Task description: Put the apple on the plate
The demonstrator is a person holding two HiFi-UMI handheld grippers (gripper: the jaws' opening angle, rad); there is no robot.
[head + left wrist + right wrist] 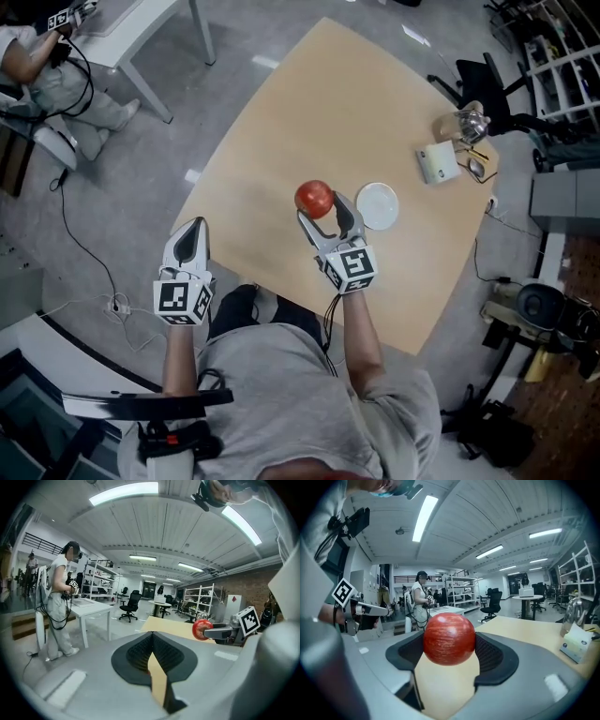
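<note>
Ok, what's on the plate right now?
Nothing: the white plate shows bare in the head view. The apple is beside it, held between the fingers of the right gripper. One finger may cover a sliver of the plate's left rim.

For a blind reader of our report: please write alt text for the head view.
The right gripper holds a red apple over a tan table, just left of an empty white plate. The left gripper, shut and empty, sits at the table's near edge.
</note>
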